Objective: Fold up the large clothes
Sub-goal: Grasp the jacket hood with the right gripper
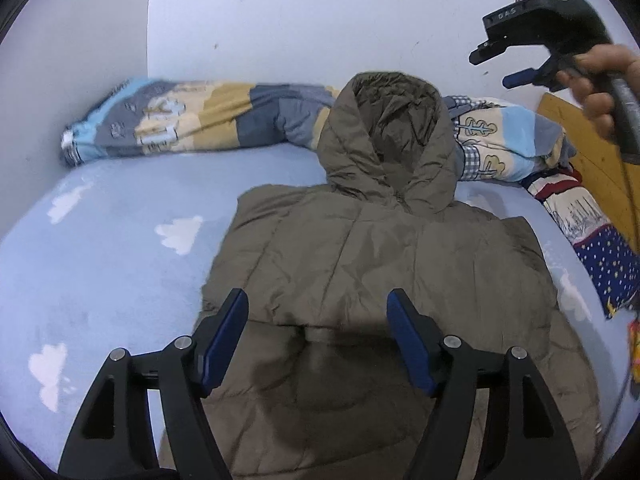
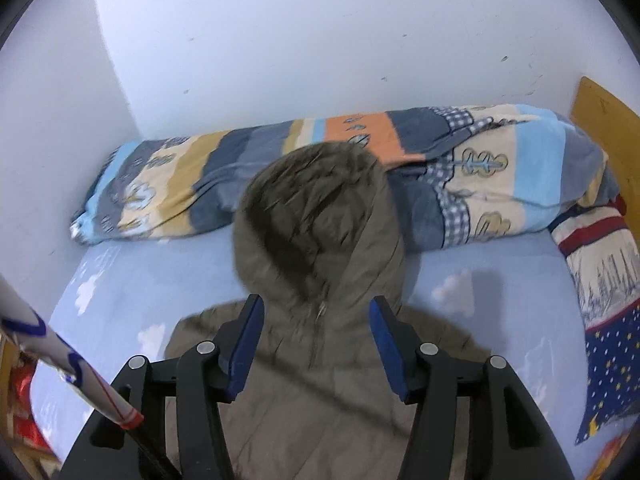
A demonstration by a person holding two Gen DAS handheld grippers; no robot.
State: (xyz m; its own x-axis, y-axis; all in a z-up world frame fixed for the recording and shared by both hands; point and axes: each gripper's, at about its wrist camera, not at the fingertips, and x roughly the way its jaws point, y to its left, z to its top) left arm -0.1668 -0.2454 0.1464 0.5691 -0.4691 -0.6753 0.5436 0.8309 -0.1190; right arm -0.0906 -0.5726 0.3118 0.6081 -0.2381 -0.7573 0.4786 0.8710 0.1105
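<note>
An olive padded jacket (image 1: pixel 360 280) lies flat in the middle of the bed (image 1: pixel 100 280), its hood (image 1: pixel 388 140) pointing toward the far edge, where it rests against a rolled striped blanket (image 1: pixel 180 120) lying along the wall. The sleeves appear already folded in, so the body makes a rough rectangle; its hem end is at the near edge of the bed. A star-patterned pillow (image 1: pixel 608 264) sits at the right edge, clear of the jacket.

The left gripper (image 1: pixel 318 340) hangs over the lower half of the jacket with its jaws wide apart and nothing between them. The right gripper (image 2: pixel 316 344) hovers above the collar and hood, also well open and empty; in the left view it is seen raised in a hand (image 1: pixel 600 84) over the far right corner.

The jacket looks puffy and light, soft rather than stiff, with a smooth shell that is likely to slide on itself and spring back after folding. A pinch through a single layer would probably slip, so it is better to grip a thick bunch: the hood's top rim to fold it down onto the back, or the two hem corners to bring the bottom up. Pressing the fold afterwards should help it stay.
</note>
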